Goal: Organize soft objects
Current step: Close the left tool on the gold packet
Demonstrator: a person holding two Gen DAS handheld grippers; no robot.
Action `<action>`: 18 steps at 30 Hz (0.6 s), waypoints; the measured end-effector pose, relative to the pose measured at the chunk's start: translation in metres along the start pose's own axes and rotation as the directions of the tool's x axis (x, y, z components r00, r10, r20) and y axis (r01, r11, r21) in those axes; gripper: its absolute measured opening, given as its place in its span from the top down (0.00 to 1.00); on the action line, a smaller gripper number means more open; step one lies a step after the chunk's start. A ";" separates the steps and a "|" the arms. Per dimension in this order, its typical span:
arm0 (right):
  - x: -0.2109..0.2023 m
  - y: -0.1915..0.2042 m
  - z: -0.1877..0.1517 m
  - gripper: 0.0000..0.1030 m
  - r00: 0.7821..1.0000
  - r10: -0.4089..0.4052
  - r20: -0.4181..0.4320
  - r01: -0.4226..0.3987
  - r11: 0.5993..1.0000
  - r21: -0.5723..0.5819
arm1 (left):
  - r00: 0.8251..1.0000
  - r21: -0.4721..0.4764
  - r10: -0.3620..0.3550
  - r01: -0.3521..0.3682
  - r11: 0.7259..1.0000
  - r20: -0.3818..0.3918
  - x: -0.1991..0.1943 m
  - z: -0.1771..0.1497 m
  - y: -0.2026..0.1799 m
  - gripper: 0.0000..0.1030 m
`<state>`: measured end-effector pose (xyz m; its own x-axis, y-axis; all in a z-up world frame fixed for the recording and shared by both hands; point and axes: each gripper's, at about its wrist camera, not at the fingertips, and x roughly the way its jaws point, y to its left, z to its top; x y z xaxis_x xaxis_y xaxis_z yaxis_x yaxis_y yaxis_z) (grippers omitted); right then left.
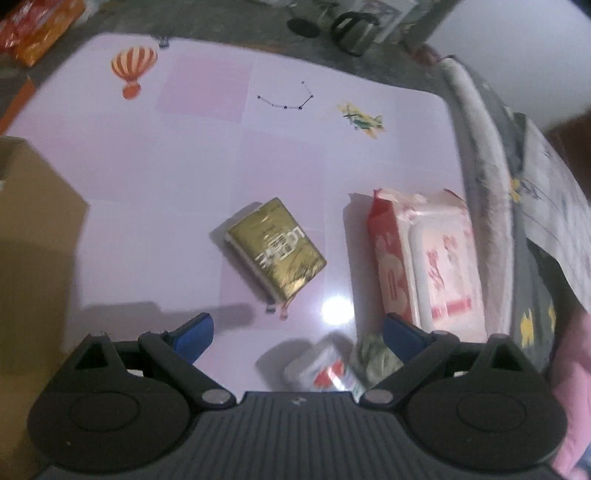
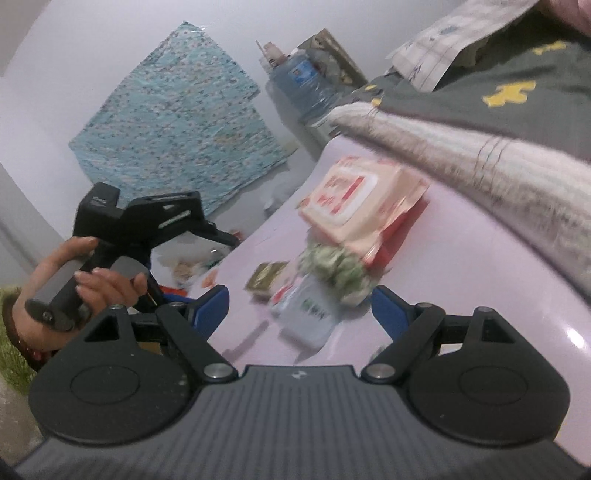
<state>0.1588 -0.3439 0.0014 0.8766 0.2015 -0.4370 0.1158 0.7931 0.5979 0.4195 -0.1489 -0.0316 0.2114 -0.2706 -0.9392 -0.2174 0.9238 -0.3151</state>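
A gold tissue pack (image 1: 276,248) lies mid-table on the pale pink table (image 1: 184,184). A pink and red wet-wipe pack (image 1: 428,258) lies to its right. A small white tissue pack (image 1: 321,369) and a green crumpled soft thing (image 1: 375,356) lie just in front of my left gripper (image 1: 299,334), which is open and empty above the table. In the right wrist view, my right gripper (image 2: 299,306) is open and empty, close over the white pack (image 2: 306,314) and the green thing (image 2: 336,269); the wipe pack (image 2: 354,199) and gold pack (image 2: 266,275) lie beyond.
A cardboard box (image 1: 33,240) stands at the table's left. Folded grey and white blankets (image 1: 491,206) lie along the right edge, also seen in the right wrist view (image 2: 480,162). A kettle (image 1: 352,31) and orange packets (image 1: 40,29) sit beyond the table. A water bottle (image 2: 299,85) stands behind.
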 end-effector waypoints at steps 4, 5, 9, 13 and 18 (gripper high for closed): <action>0.017 -0.002 0.010 0.18 0.999 -0.035 0.023 0.036 0.998 -0.046 | 1.000 -0.073 0.018 -0.020 0.997 -0.020 0.028 0.015 0.000 0.04; 0.022 -0.003 0.012 0.18 0.999 -0.044 0.030 0.045 0.997 -0.060 | 0.999 -0.087 0.026 -0.029 0.996 -0.027 0.033 0.018 0.000 0.04; 0.042 -0.008 0.019 0.21 0.997 -0.072 0.035 0.075 0.993 -0.087 | 0.999 -0.152 0.039 -0.044 0.987 -0.032 0.048 0.027 0.006 0.05; 0.065 -0.009 0.019 0.29 0.998 -0.067 0.007 0.067 0.993 -0.097 | 0.999 -0.190 0.042 -0.048 0.981 -0.035 0.058 0.033 0.009 0.08; 0.084 -0.008 0.016 0.43 0.997 -0.076 -0.020 0.073 0.991 -0.109 | 0.999 -0.219 0.050 -0.052 0.974 -0.019 0.065 0.034 0.012 0.12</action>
<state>0.2394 -0.3428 -0.0292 0.8559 0.1520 -0.4943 0.1282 0.8637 0.4875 0.4629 -0.1468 -0.0920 0.1826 -0.2295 -0.9560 -0.4315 0.8550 -0.2877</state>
